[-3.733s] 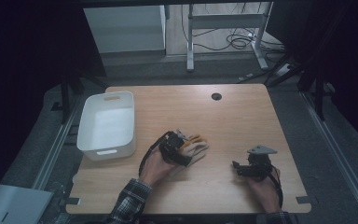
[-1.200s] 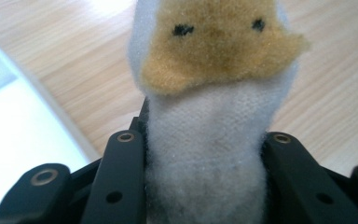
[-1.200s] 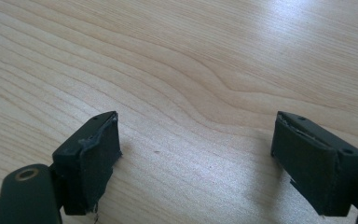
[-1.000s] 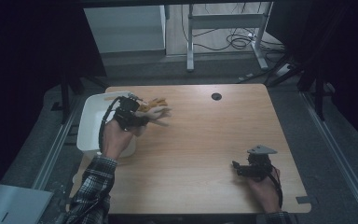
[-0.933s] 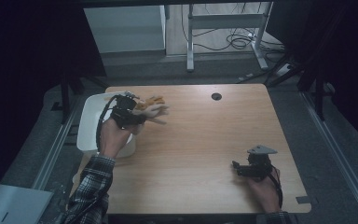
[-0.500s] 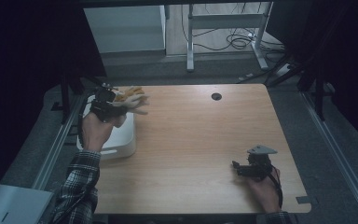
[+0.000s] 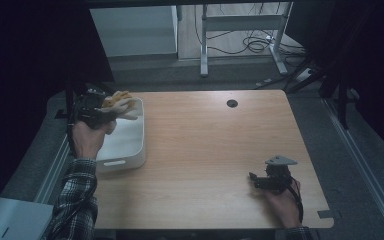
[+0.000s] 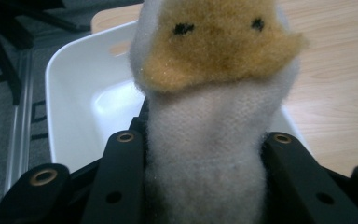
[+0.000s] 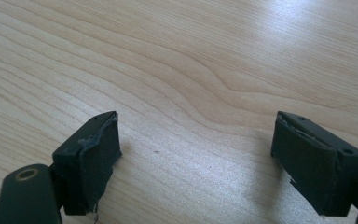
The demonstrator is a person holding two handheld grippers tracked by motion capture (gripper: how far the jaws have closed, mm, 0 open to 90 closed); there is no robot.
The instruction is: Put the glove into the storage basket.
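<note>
A plush toy (image 8: 214,116), white with a tan patch and two black eye marks, sits squeezed between the black jaws of my left gripper (image 8: 205,140). In the high view that left gripper (image 7: 111,111) holds the plush toy (image 7: 120,102) above the far end of the white bin (image 7: 130,150) at the table's left edge. The bin's bare white inside (image 8: 88,102) lies below the toy. My right gripper (image 7: 253,180) rests near the table's front right, and in the right gripper view its jaws (image 9: 196,158) stand wide apart over bare wood.
The wooden table (image 7: 215,150) stretches between the two hands. A round cable hole (image 7: 232,103) sits near its far edge. Beyond the table are a desk frame with cables (image 7: 240,40) on the floor and a pale cabinet (image 7: 130,30).
My left hand has carried the plush toy from the table's middle leftwards, to above the bin's far end. The right gripper has kept still.
</note>
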